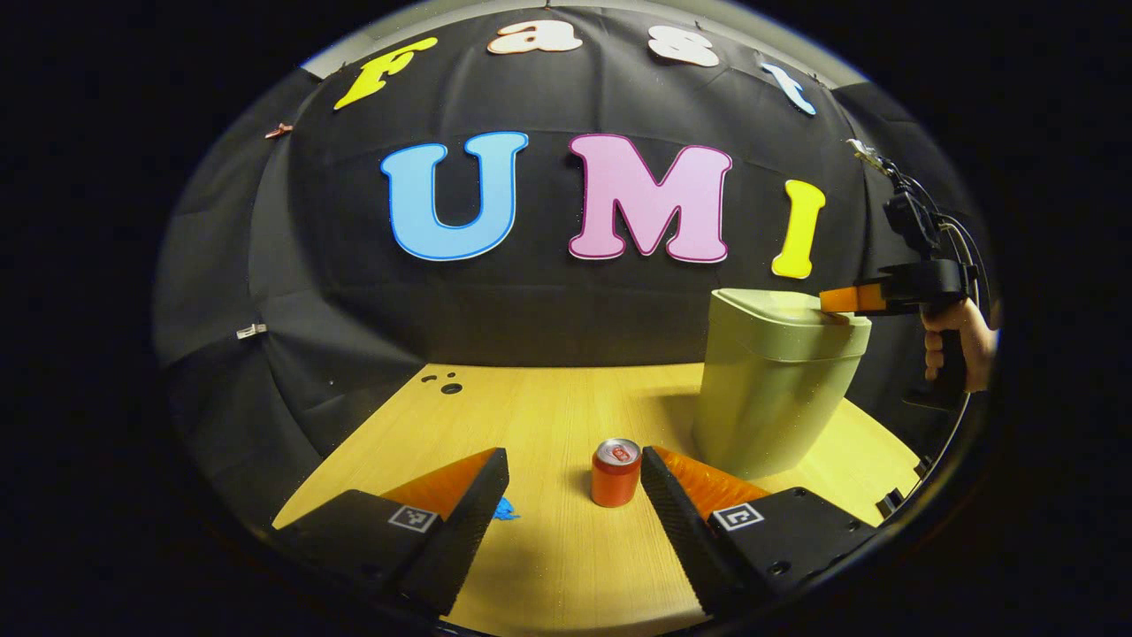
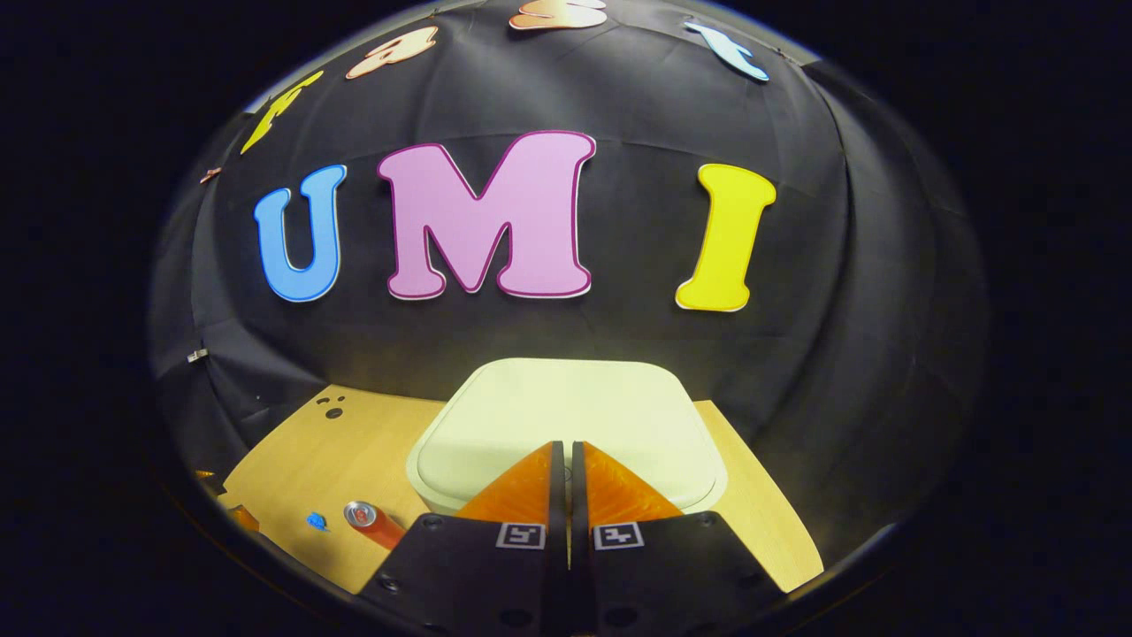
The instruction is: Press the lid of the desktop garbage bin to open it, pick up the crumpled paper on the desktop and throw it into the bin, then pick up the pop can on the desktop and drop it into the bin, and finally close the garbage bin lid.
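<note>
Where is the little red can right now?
In the left gripper view, the pop can stands upright on the wooden table, between that hand-held gripper's open fingers, just left of the garbage bin.

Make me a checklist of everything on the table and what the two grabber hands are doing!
Surface: wooden table, small holes at the far corner.
Job's things: bin with lid closed; pop can upright; blue crumpled paper lying left of it.
Clutter: nothing seen.
Grippers: left gripper open, can standing ahead between its fingers; right gripper shut, over the lid, contact unclear.
Cables: black wires above the right gripper.
Surroundings: black cloth wall.
</note>
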{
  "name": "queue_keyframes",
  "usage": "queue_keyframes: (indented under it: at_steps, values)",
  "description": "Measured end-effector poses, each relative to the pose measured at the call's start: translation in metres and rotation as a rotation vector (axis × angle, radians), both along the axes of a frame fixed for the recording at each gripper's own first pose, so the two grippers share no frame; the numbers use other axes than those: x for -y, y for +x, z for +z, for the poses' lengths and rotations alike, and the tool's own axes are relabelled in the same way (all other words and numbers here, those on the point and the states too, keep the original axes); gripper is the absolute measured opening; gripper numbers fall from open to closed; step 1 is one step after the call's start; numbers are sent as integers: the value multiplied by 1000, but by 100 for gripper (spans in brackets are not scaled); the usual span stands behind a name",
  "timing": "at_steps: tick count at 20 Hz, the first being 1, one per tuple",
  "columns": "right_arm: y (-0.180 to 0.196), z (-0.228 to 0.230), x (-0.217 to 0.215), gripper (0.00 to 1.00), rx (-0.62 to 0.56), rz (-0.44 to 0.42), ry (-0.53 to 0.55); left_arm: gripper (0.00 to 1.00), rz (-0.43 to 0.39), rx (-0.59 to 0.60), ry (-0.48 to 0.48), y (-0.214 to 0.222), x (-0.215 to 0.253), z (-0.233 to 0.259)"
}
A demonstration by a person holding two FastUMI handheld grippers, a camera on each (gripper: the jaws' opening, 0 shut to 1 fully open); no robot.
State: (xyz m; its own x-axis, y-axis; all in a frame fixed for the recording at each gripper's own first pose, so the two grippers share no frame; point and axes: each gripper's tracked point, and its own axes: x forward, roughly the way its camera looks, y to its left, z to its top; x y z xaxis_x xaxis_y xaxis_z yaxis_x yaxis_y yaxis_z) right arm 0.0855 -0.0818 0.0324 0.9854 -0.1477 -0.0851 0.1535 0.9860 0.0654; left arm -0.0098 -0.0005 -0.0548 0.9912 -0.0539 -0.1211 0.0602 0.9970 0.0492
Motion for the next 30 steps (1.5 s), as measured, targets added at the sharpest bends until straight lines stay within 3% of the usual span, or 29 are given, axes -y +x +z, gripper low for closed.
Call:
queue_keyframes:
  at_steps: [8,12,18,24,26,30]
  values:
    - [-36,32,-22,5,78,-25,-21,96,-50,14,-24,-26,-20,1]
    - [-54,30,-41,5,84,-35,-38,100,-92,17,-1,-35,-31,-7]
    - [-80,11,-65,8,67,-33,-2,96,-113,-10,-67,-46,-45,-22]
    - [-79,-9,-71,5,39,-13,34,95,-116,-36,-50,-31,-53,-35]
    - [-77,-21,-69,8,16,-12,45,95,-100,-45,-39,-17,-59,-41]
    - [-77,-38,-57,5,-23,-21,42,95,-48,-81,-74,19,-80,-52]
